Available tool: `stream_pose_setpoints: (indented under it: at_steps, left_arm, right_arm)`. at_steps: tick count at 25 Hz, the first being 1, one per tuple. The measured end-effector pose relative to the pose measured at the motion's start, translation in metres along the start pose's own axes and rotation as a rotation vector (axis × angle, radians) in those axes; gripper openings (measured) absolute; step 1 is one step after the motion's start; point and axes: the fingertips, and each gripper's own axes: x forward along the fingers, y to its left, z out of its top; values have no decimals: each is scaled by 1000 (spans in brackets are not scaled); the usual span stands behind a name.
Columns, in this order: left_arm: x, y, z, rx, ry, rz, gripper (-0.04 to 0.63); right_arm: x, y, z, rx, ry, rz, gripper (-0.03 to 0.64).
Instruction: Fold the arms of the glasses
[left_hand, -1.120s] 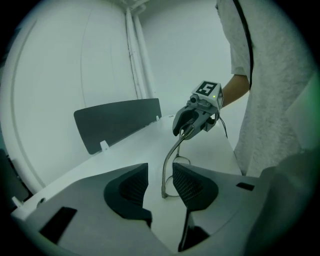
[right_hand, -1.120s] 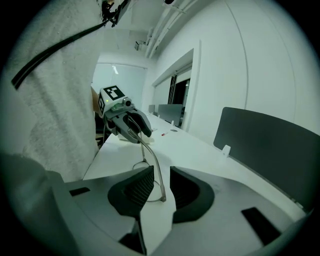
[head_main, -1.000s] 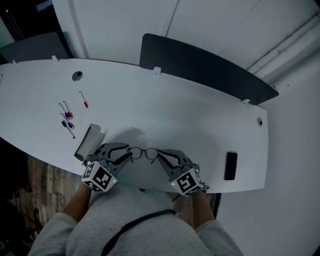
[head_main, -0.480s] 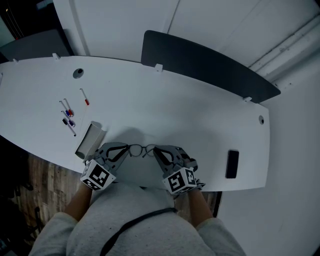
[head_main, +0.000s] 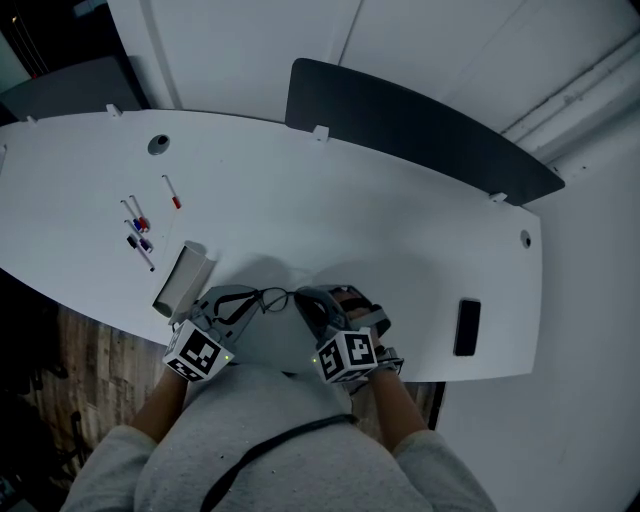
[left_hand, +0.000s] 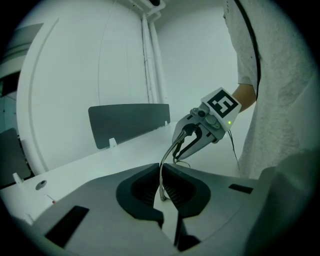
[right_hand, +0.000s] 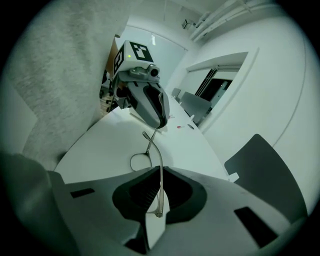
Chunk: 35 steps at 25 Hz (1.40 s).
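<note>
The left claw (head_main: 259, 298) and the right claw (head_main: 300, 299) have just been closing. Each now pinches one arm of the glasses (head_main: 277, 297), near the table (head_main: 380, 230) edge.

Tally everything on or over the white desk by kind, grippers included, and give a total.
Glasses: 1
Grippers: 2, the left gripper and the right gripper, jaws just closed, each on a glasses arm
Grey case: 1
Black phone: 1
Pens: 4, though the bunch is small
Total: 9
</note>
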Motion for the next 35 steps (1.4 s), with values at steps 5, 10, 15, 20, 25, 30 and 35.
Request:
stream_pose_setpoints:
  at_steps: [5,10,15,20,25,30,35]
  left_arm:
    - [-1,1,2,-22,-12,5,30]
    - [-2,1,1,-29,-22,9,29]
    - [-3,3,1,-38,-24,17,30]
    - [-6,4,0,-53,-28,36,29]
    - [-10,7,-2,-79,-35,51,29]
    - [-11,8,-3,-91,-39,64,29]
    - [-12,8,-3,-90,-32,73,29]
  right_arm:
    - [11,5,-2,-40,32,27,31]
    - [19,10,-3,-58,51,46,31]
    - [27,17,-5,-75,70,81,31]
    - [32,23,-5,-79,73,101,31]
    - [36,27,-2,-81,74,110,31]
    - [39,29,-1,-80,69,120,31]
    - [36,25,4,-12,21,105,32]
